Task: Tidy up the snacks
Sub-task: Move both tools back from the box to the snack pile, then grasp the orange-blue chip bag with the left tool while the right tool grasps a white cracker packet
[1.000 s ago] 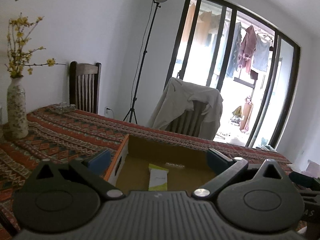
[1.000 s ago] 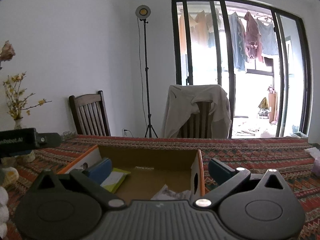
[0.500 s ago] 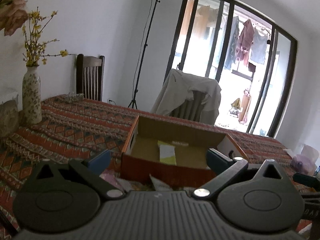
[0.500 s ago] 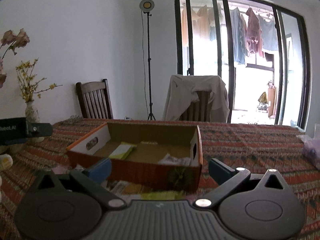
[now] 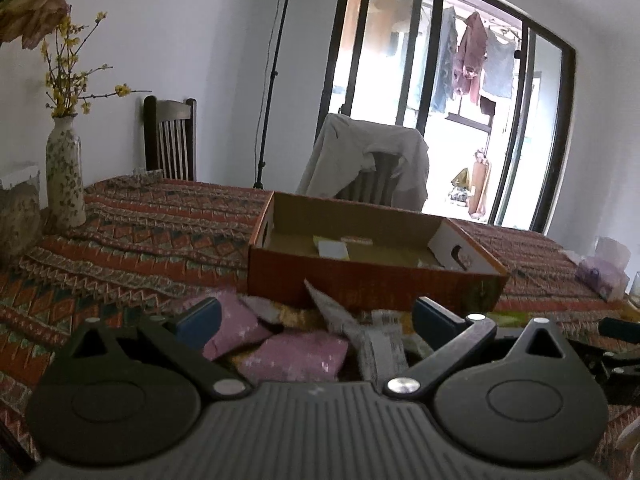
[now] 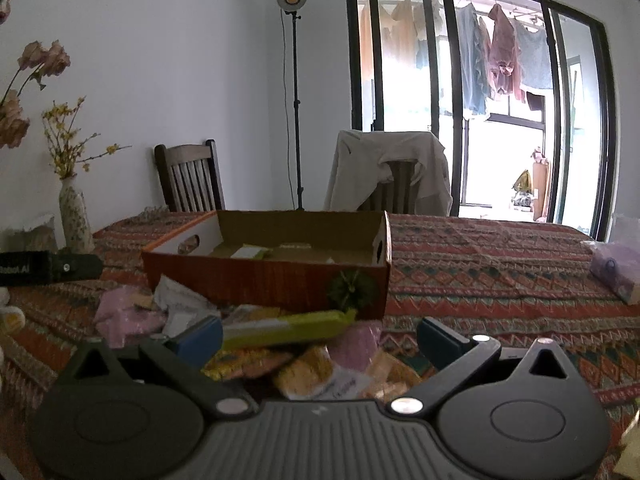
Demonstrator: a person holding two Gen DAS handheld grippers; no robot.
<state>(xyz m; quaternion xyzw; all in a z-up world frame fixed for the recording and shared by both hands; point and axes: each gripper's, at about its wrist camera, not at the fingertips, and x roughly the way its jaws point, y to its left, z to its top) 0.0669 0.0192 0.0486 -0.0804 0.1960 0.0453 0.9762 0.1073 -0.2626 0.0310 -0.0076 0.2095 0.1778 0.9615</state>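
Left gripper (image 5: 316, 322), lower centre of the left wrist view: jaws spread wide, gripping nothing, above a heap of snack packets.
Pink packets (image 5: 298, 354), lower centre, between the blue fingertips (image 5: 199, 320); grey-white crumpled wrapper (image 5: 348, 320) just right of them, leaning toward the box.
Cardboard box (image 5: 368, 284), centre of frame, open-topped, orange-red printed outside, plain brown inside; white-and-yellow packet (image 5: 333, 249) lying flat on its floor, other small items beside it too blurred to tell.
Right gripper (image 6: 320, 338), lower centre of the right wrist view: jaws likewise wide apart, empty.
Long yellow-green packet (image 6: 286, 328), lying across the pile just in front of the box's near wall; yellow-orange packets (image 6: 308, 368) beneath it, at lower centre.
Worktop (image 6: 480, 276), covered by a red patterned cloth, carrying box and pile.
Speckled vase (image 5: 64, 182) with yellow sprigs, left edge, on the cloth.
Wooden chair (image 6: 188, 178), left of centre, behind the worktop; second chair draped with a pale garment (image 6: 388, 172), centre.
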